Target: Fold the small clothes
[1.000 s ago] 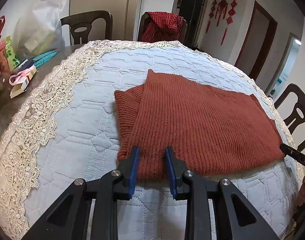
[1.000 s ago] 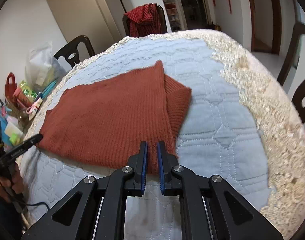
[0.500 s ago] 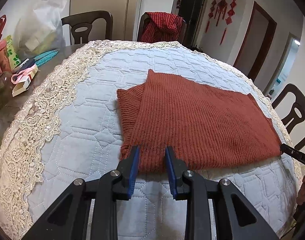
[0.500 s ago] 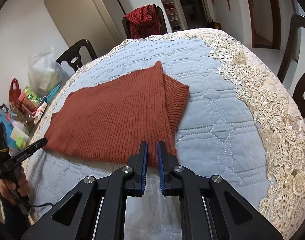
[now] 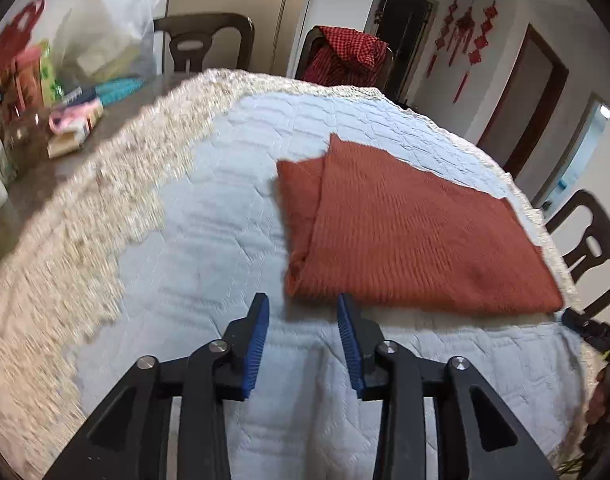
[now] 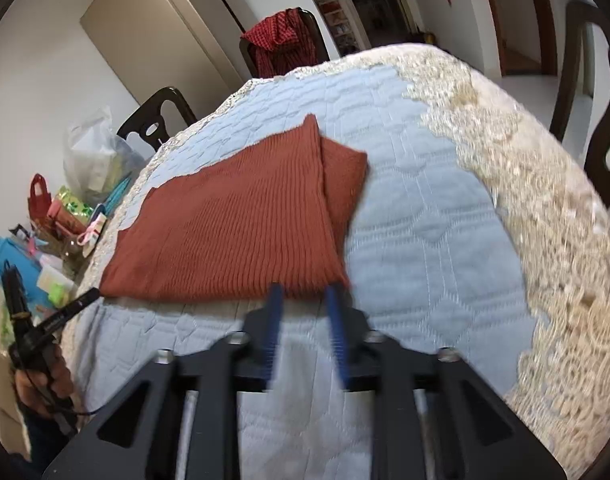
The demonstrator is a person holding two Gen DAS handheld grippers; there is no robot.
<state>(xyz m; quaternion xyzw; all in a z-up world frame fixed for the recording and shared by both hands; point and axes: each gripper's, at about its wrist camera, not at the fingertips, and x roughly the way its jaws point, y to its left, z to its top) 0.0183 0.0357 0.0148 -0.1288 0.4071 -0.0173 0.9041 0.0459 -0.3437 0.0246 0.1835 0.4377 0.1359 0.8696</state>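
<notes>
A rust-red ribbed knit garment lies folded flat on the quilted light-blue table cover, with a sleeve tucked under at its left end. It also shows in the right wrist view. My left gripper is open and empty, just short of the garment's near left corner. My right gripper is open and empty at the garment's near right corner; the view is blurred, so I cannot tell if it touches the cloth.
Lace trim edges the cover. Bags, boxes and small items crowd the table's left end. Dark chairs stand around; one holds a red checked cloth. The other gripper's tip shows at left.
Both grippers have drawn back from the garment's near edge. The right gripper, shut before, has opened and let go of the cloth. The left has opened wider.
</notes>
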